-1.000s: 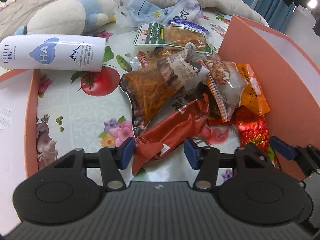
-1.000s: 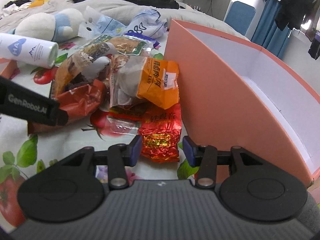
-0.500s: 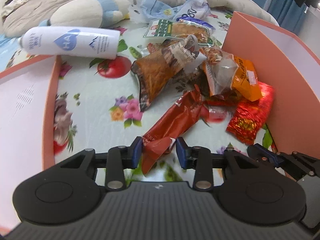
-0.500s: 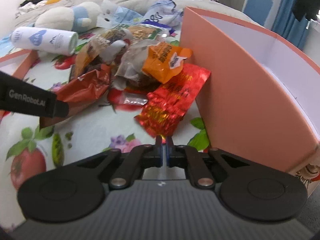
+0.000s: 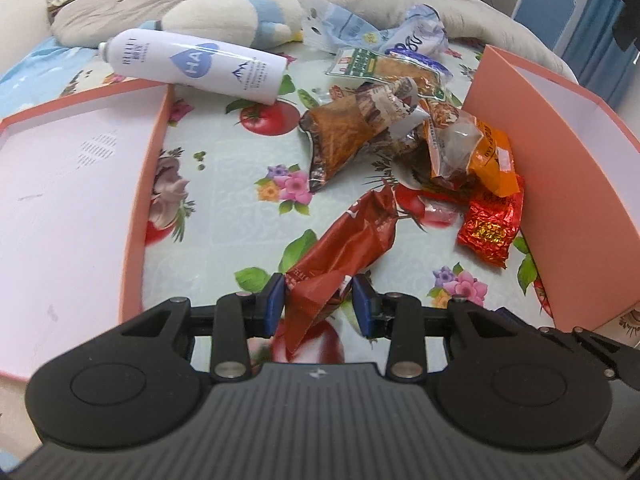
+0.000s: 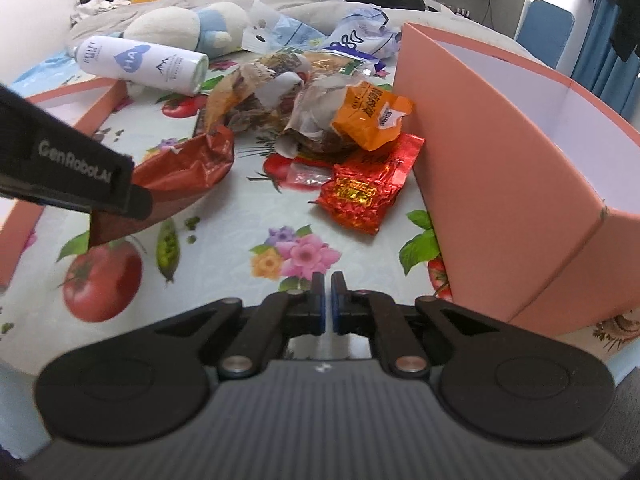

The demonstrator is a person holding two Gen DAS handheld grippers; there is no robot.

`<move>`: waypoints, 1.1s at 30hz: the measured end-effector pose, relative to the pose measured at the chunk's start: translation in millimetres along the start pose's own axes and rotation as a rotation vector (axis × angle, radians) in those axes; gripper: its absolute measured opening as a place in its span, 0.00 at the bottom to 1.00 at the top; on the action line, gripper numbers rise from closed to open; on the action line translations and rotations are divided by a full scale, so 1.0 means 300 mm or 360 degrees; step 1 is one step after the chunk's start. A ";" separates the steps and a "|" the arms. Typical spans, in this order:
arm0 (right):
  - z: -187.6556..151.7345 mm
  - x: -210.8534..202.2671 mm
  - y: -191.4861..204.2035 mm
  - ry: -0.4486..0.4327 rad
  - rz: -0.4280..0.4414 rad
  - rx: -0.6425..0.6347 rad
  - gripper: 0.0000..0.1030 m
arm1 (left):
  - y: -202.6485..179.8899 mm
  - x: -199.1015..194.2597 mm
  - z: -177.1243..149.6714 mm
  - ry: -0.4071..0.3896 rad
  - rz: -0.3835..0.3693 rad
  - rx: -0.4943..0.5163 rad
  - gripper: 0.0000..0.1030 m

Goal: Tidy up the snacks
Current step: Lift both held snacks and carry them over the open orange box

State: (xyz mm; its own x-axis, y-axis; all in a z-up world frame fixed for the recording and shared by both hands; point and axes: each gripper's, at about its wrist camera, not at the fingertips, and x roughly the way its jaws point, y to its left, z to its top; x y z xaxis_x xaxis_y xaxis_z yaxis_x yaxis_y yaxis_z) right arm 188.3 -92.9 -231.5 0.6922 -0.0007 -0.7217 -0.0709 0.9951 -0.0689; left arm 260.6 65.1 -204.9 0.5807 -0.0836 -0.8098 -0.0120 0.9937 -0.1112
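My left gripper (image 5: 319, 300) is shut on the near end of a long dark red snack packet (image 5: 348, 240), which also shows in the right wrist view (image 6: 180, 172). My right gripper (image 6: 327, 304) is shut and empty, above the flowered tablecloth. A shiny red foil packet (image 6: 366, 190) lies on the cloth beside the pink box (image 6: 500, 160), apart from my right gripper. An orange packet (image 6: 372, 116) and brown snack bags (image 5: 352, 136) lie piled behind it. The pink box (image 5: 568, 184) stands at the right.
A pink box lid (image 5: 60, 184) lies at the left. A white bottle (image 5: 196, 66) lies on its side at the back, with a plush toy (image 5: 232, 16) and plastic bags (image 5: 376, 36) behind it. The left gripper's body (image 6: 68, 160) crosses the right view.
Both grippers pulled back toward me. The left closed on the dark red packet and dragged it out of the pile. The right shut, tugged the red foil packet, and now holds nothing.
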 end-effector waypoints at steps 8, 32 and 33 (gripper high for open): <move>0.025 -0.045 -0.011 -0.0105 -0.0017 0.0085 0.08 | 0.057 -0.027 -0.048 -0.0005 -0.0017 -0.0108 0.40; 0.190 0.113 -0.043 0.0002 -0.0277 0.0379 0.55 | 0.147 -0.002 -0.128 -0.0006 -0.0120 -0.0279 0.39; 0.197 0.124 -0.038 0.0015 -0.0296 0.0365 0.55 | 0.149 0.000 -0.130 -0.0005 -0.0125 -0.0281 0.38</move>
State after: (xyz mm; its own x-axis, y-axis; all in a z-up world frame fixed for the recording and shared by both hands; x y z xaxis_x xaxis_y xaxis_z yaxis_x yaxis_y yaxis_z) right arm 257.2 -98.4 -216.9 0.6715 -0.1848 -0.7176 0.2215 0.9742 -0.0436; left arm 228.3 106.5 -232.4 0.5879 -0.1598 -0.7930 -0.1091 0.9557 -0.2735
